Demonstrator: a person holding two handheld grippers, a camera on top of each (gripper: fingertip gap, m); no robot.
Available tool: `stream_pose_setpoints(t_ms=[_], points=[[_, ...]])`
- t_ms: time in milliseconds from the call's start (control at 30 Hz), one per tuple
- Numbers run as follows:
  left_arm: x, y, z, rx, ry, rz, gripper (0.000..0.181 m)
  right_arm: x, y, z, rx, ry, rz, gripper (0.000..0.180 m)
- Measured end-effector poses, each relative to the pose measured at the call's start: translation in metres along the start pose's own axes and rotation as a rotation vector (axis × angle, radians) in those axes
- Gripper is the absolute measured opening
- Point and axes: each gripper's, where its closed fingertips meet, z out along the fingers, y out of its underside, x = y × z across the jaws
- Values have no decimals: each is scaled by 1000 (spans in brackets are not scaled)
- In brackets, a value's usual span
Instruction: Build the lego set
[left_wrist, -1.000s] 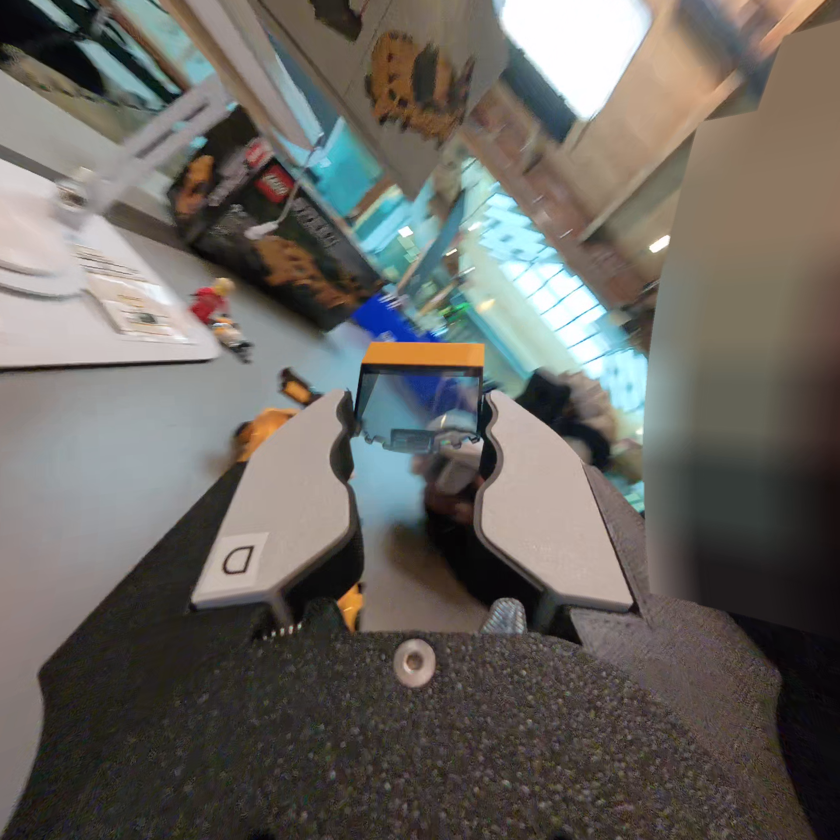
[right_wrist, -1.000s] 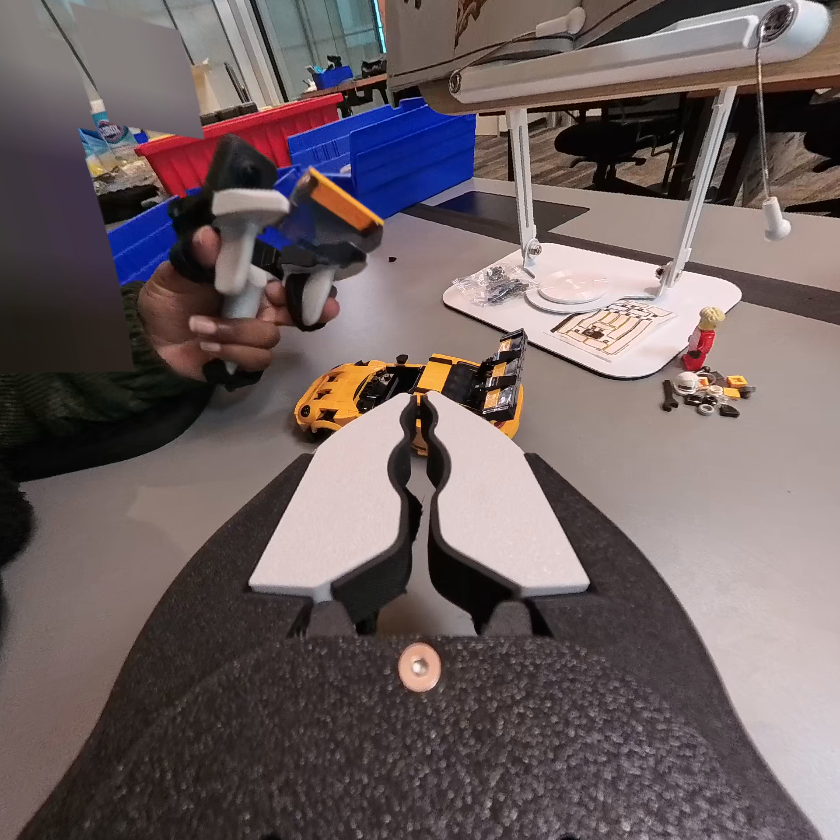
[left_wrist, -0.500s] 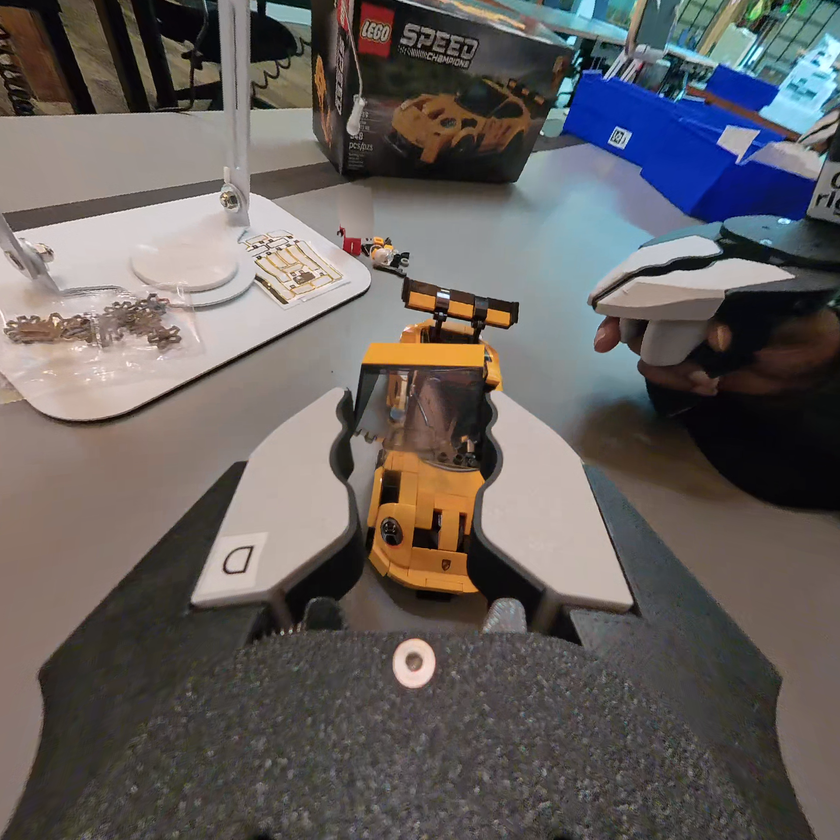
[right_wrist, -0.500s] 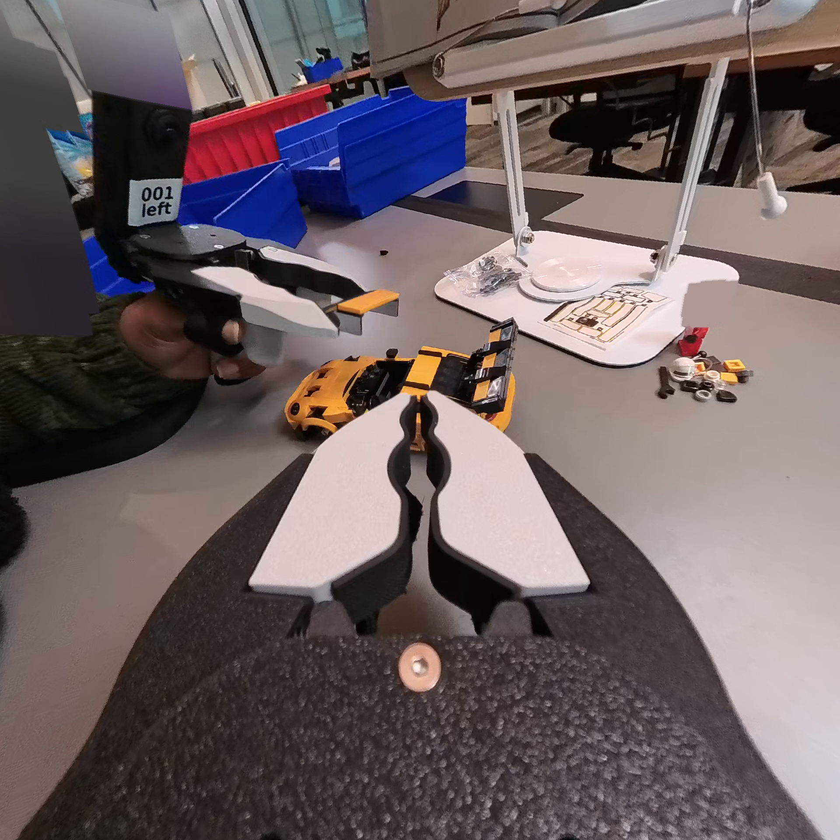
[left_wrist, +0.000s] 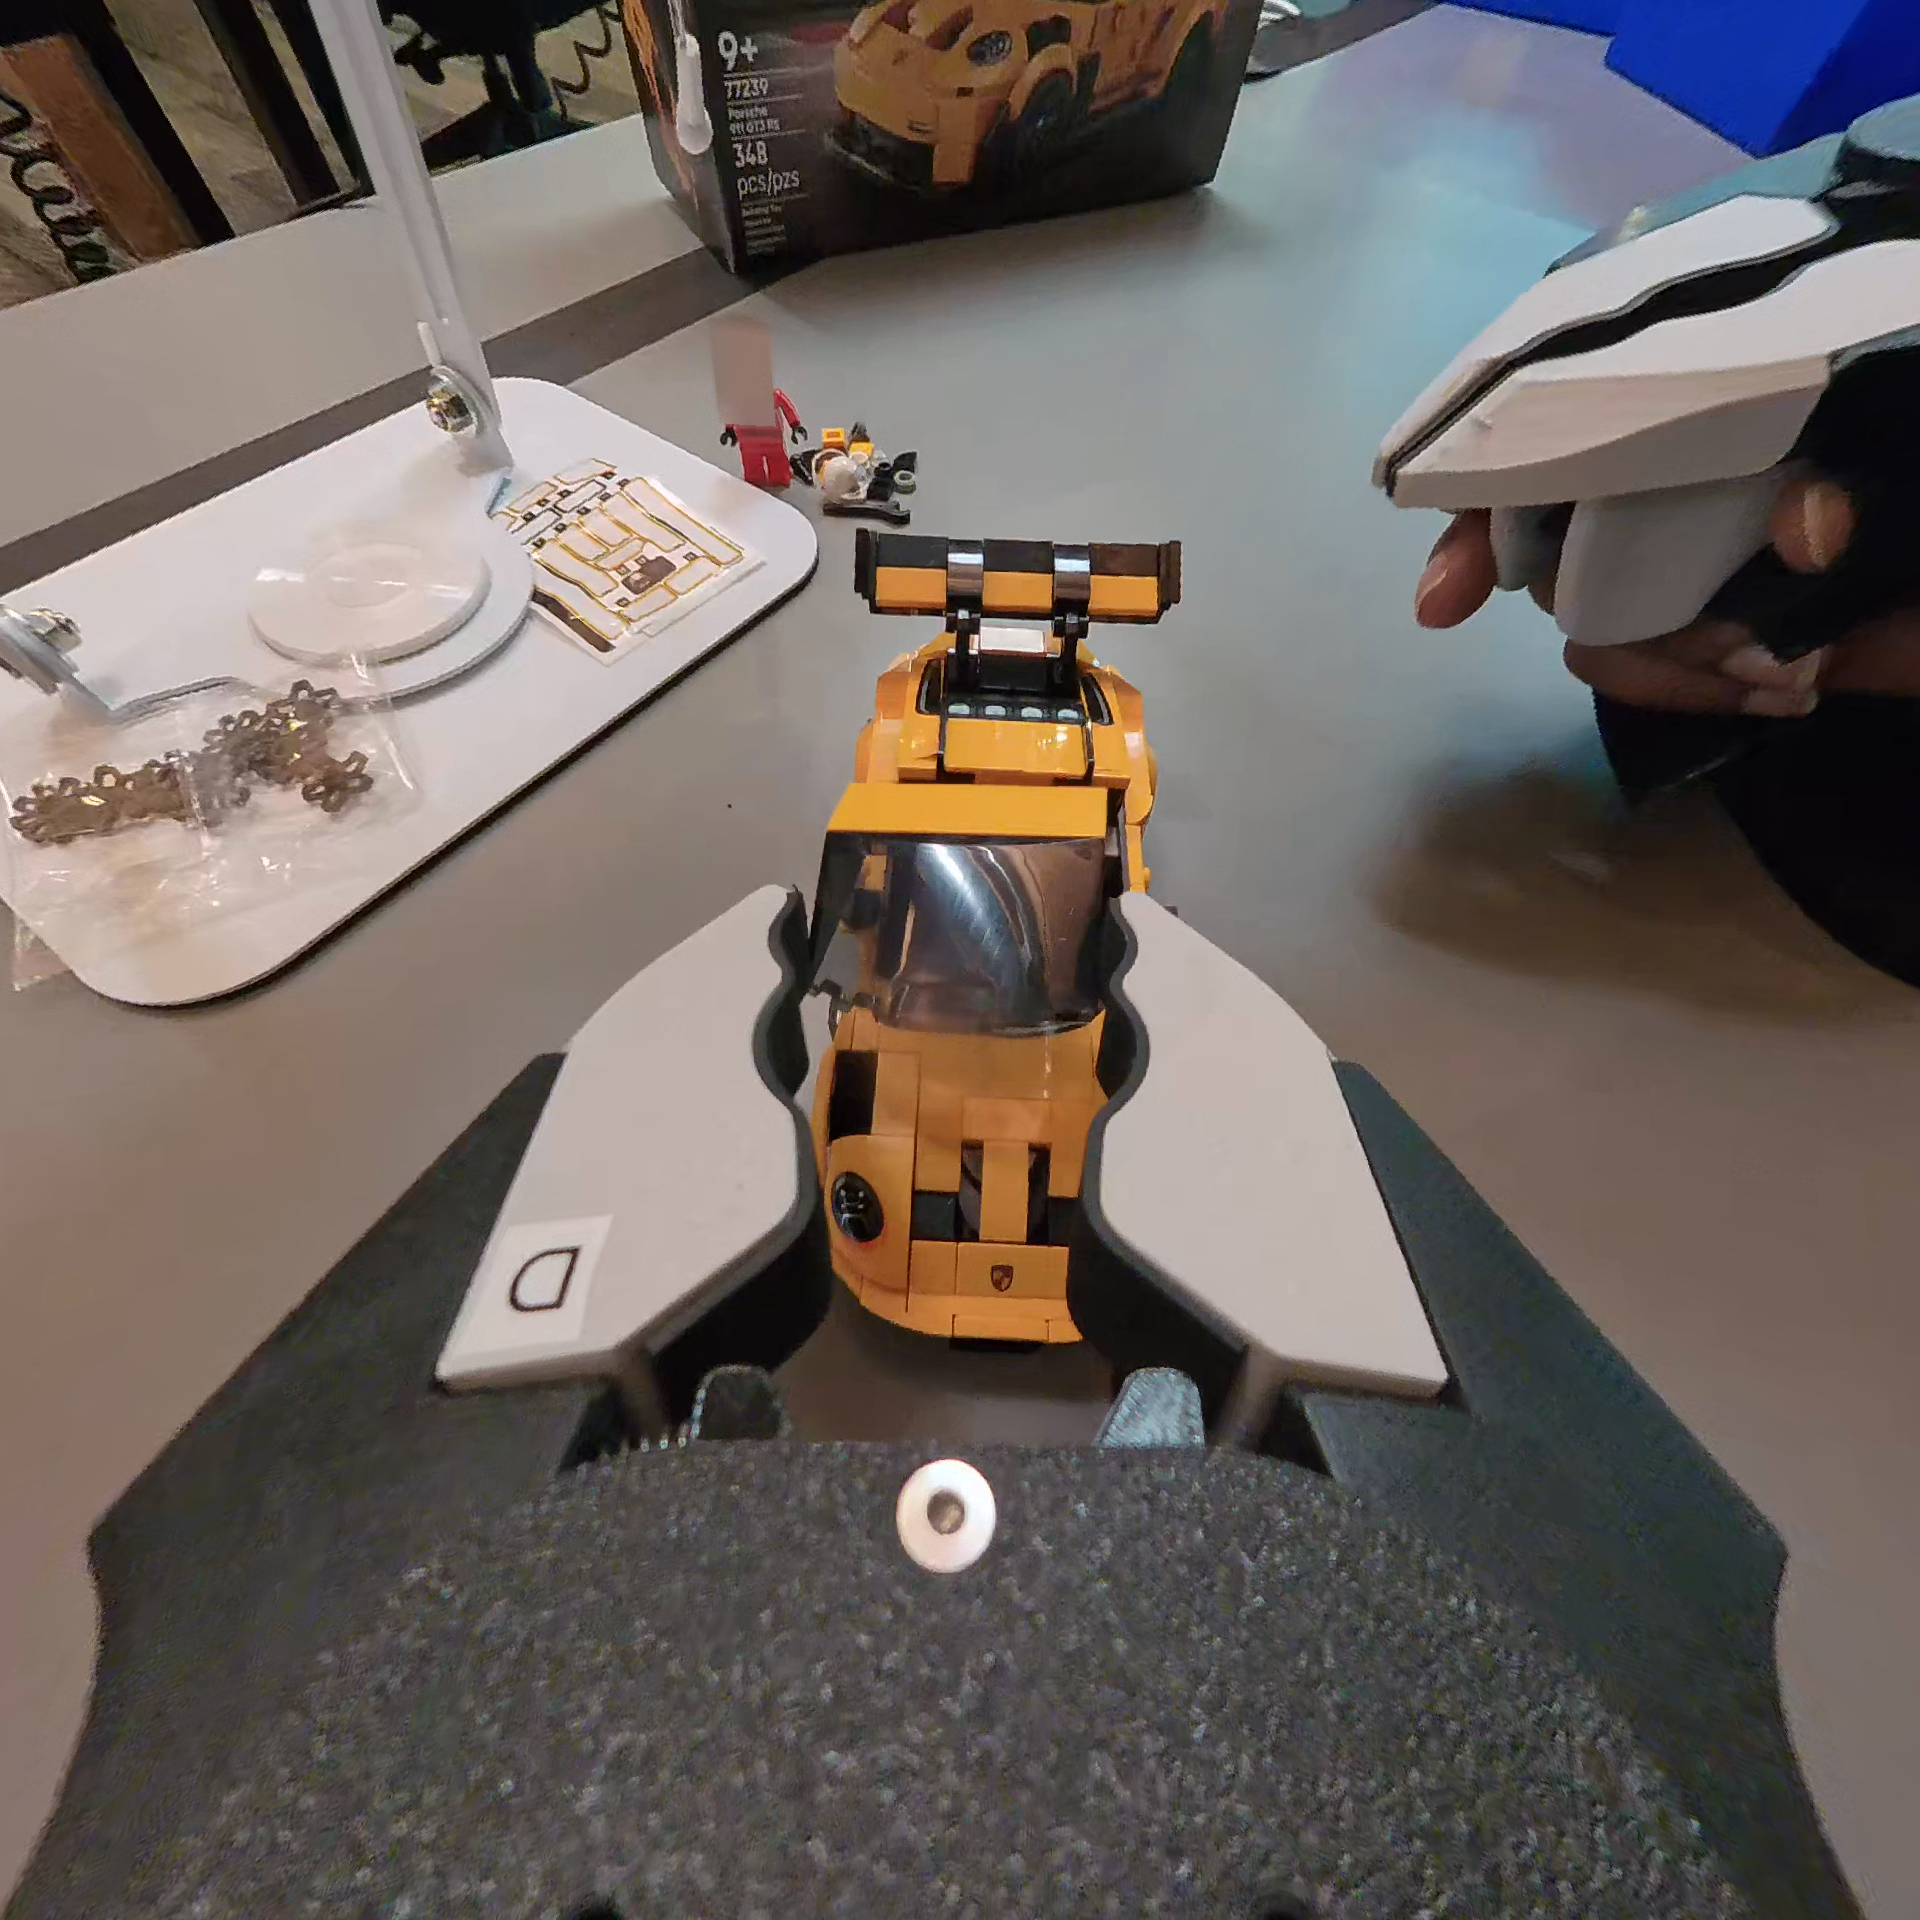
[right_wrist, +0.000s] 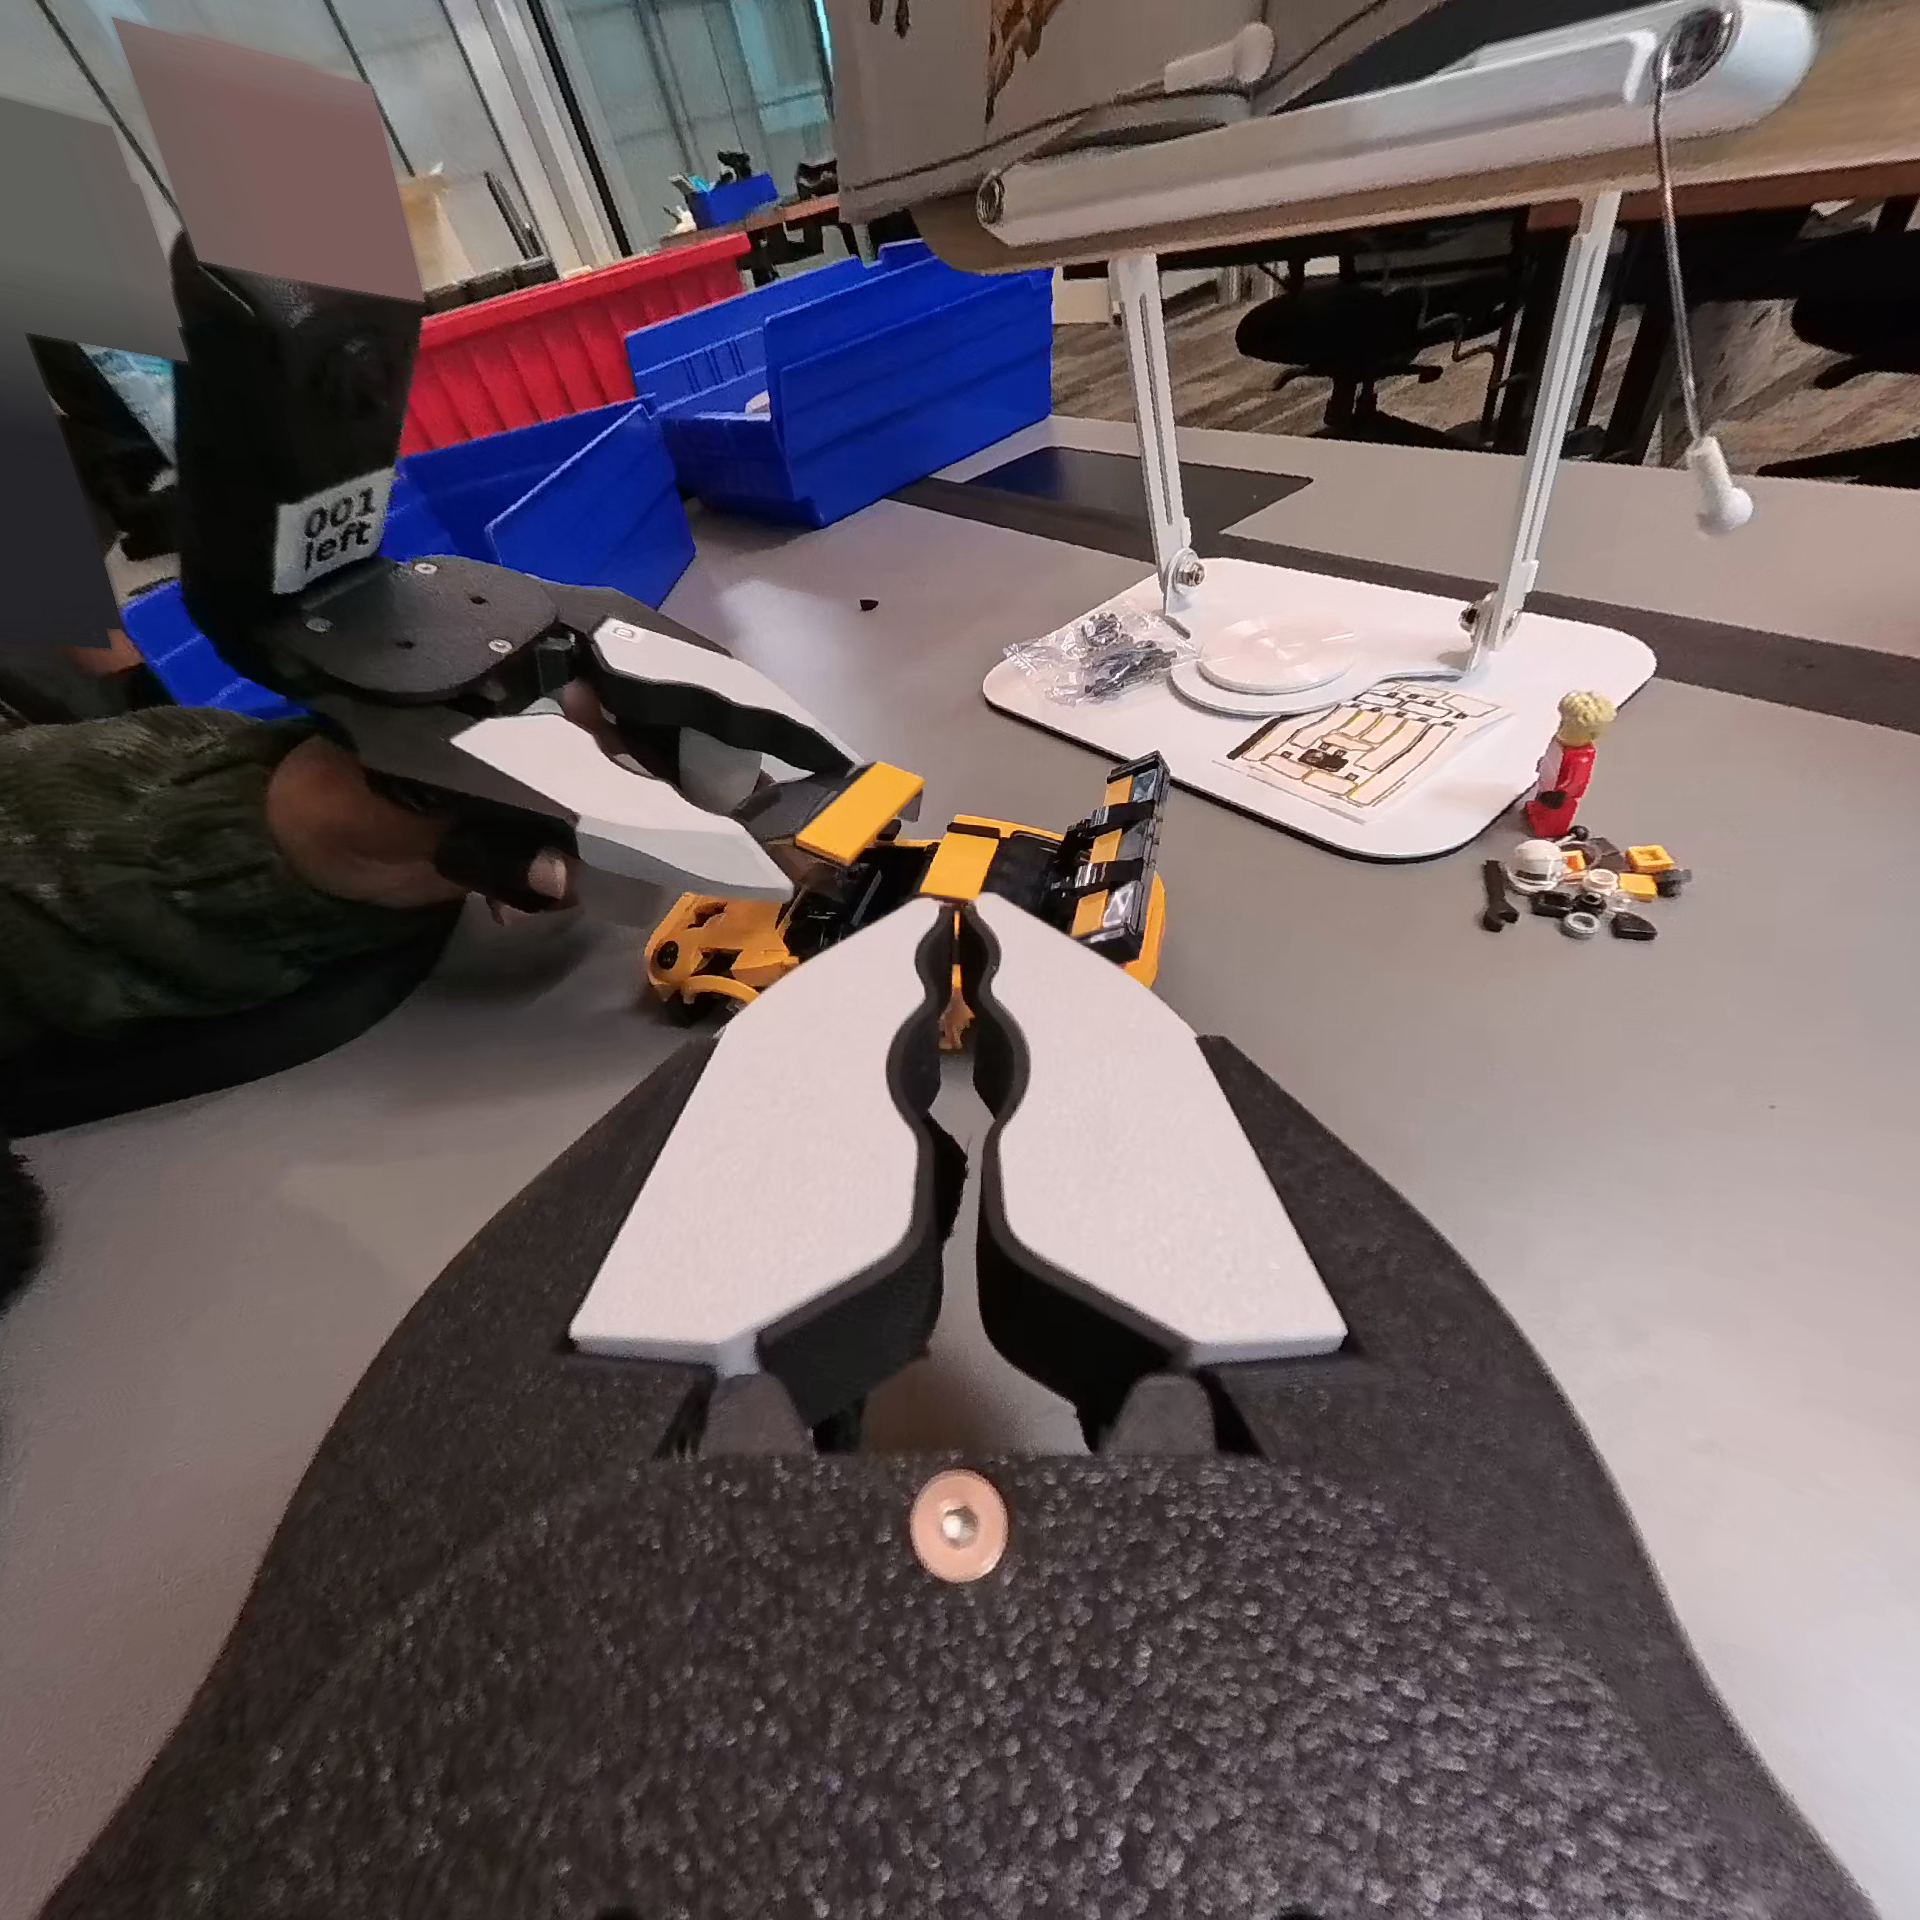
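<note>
Lego car (left_wrist: 992, 1122), yellow with black trim, sits on the grey counter (left_wrist: 1455, 1299) with its nose toward the left gripper (left_wrist: 956, 925) and its striped rear wing at the far end. That gripper's fingers (left_wrist: 675, 1132) pinch a windshield-and-roof piece (left_wrist: 961, 914), dark glass with a yellow top, and hold it over the open cabin; from the right wrist view it is tilted, front edge low, and whether it touches the body cannot be told. The right gripper (right_wrist: 958, 914) waits just beside the car's flank, its fingers pressed together with nothing between them.

To the car's left lies the white base plate (left_wrist: 717, 613) of a stand, its rounded corner near the wing, carrying a sticker sheet (left_wrist: 623, 540) and a clear bag of small dark parts (left_wrist: 197, 790). Beyond the plate's edge stand a red minifigure (right_wrist: 1564, 769) and a little heap of loose pieces (right_wrist: 1579, 888). The set's box (left_wrist: 935, 114) stands farther back. Blue bins (right_wrist: 831, 384) and a red one line the counter's far side. Bare counter lies open in front of the right gripper and along the car's right side.
</note>
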Motion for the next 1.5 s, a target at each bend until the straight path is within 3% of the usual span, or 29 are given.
stream_pose_setpoints(t_ms=[1500], points=[[10,4,15,-104,4,19,53,-7,-1,2,4,18,-122,0]])
